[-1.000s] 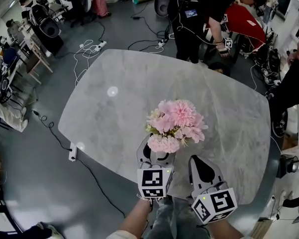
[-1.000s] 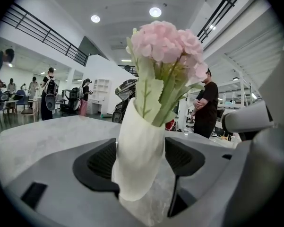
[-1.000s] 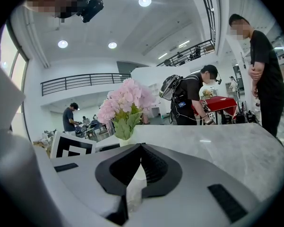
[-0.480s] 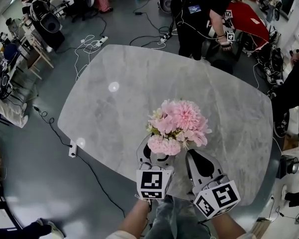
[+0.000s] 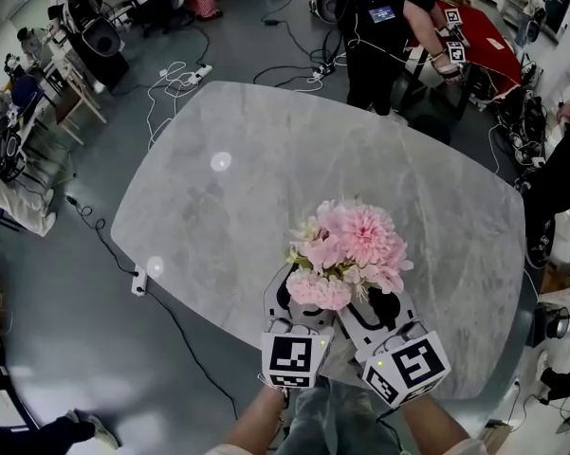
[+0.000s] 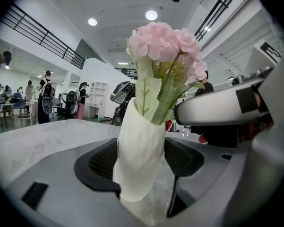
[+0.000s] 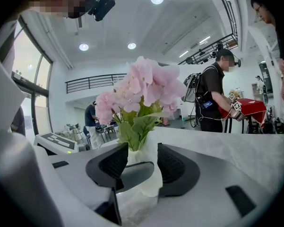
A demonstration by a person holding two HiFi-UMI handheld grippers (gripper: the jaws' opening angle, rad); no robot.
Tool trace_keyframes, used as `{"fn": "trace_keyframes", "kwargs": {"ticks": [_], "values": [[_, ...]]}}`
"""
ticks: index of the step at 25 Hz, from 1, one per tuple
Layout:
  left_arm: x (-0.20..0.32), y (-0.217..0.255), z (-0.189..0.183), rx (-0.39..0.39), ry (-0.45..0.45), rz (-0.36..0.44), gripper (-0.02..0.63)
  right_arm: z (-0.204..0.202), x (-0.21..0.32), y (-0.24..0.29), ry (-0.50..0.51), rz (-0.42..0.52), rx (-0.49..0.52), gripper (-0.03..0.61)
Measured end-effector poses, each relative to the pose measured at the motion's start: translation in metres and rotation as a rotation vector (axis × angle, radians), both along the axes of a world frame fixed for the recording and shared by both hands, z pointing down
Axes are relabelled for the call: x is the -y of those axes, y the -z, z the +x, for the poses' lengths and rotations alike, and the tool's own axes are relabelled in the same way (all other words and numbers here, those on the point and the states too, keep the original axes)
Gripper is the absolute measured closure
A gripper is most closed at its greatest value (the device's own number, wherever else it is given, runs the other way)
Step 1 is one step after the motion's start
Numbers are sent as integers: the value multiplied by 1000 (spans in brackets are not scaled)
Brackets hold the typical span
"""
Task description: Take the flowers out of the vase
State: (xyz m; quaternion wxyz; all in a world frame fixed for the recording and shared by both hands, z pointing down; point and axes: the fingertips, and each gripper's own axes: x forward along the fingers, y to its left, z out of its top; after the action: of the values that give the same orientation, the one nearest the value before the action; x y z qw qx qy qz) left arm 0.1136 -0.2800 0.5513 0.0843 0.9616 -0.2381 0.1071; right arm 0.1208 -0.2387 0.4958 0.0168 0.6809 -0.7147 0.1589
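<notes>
Your right gripper [image 5: 377, 303] has slid in across the table from the right and now sits close beside the left gripper [image 5: 299, 303], right under the blooms. Its jaws have just been opening. They now stand wide apart and press on nothing, with the vase neck and the lowest leaves framed between them a little way ahead.

Your left gripper is clamped on the white vase [image 6: 137, 155], a pad on either side of its body. It holds the vase upright on the grey marbled table [image 5: 228, 207], near the edge closest to you.

The flowers [image 5: 354, 245] are in the vase, and their green stems [image 6: 163, 93] rise straight up from its mouth. The long axis is therefore vertical, and the stems lie ahead of your free right jaws and slightly above them. I judge the right hand is the one to take them, closing on the stems above the rim and not on the vase.

The vase looks matte and creased, like crumpled paper. It swells in the middle and is narrow at the neck. The blooms are pale pink and ruffled, and a broad soft leaf [image 6: 146, 96] drapes over the rim.
</notes>
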Motion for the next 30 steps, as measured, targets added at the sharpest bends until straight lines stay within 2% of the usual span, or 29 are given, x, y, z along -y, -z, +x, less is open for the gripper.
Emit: {"fn": "trace_keyframes", "kwargs": {"ticks": [7,17,22,30], "values": [[-5,-1,0,6,-24,9,301,3,16,15,48,63,-42,385],[-25,-7,1,17,-39,20,308,2,17,14,68,85,-33,387],[-21,-6,-3,20,-47,19,310,2,22,14,49,86,-24,437],[-18,-4,-3,24,-52,22,310,5,25,16,23,66,-57,480]]}}
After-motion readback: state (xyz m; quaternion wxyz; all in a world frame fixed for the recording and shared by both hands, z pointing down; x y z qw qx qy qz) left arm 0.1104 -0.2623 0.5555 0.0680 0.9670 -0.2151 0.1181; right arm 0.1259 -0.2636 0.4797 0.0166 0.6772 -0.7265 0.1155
